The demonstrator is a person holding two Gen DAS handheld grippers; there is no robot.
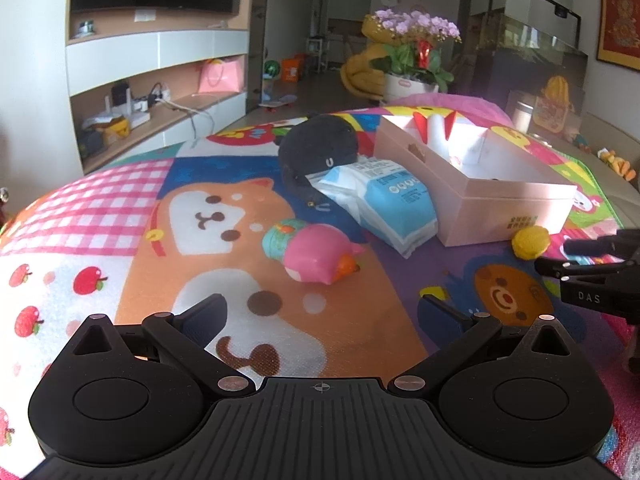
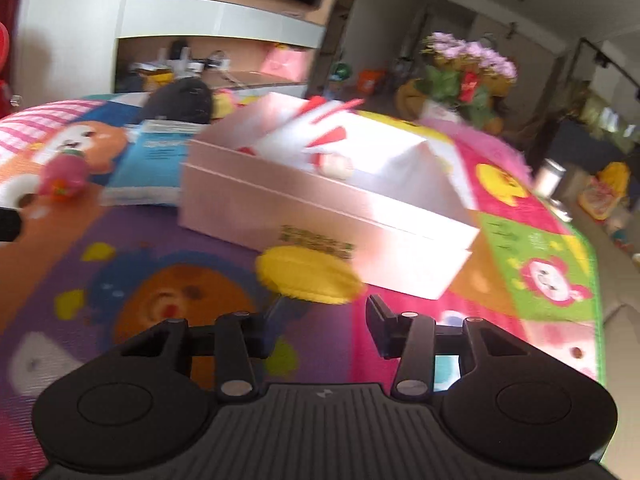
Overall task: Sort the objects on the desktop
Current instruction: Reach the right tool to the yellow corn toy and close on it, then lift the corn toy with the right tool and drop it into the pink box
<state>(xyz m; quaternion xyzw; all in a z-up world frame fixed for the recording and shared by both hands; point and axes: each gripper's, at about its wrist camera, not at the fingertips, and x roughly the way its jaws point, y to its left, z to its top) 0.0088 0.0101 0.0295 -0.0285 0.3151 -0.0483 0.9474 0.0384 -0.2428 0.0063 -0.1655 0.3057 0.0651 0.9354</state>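
Note:
A pink open box point(image 1: 504, 200) stands on the cartoon play mat point(image 1: 120, 208). Beside it lie a blue-white wipes pack point(image 1: 384, 200), a black plush point(image 1: 316, 148), a pink and teal toy point(image 1: 312, 256) and a yellow toy point(image 1: 530, 242). My left gripper point(image 1: 322, 314) is open and empty, low over the mat short of the pink toy. In the blurred right wrist view my right gripper point(image 2: 330, 312) is open, with the yellow toy point(image 2: 310, 276) just ahead between its fingertips, in front of the box point(image 2: 320, 208). The right gripper also shows in the left wrist view point(image 1: 592, 268).
A potted orchid point(image 1: 416, 52) and a yellow plush stand beyond the mat's far edge. Shelving with cables and a pink bag point(image 1: 220, 76) is at the back left. A dark cabinet point(image 1: 532, 64) is at the back right.

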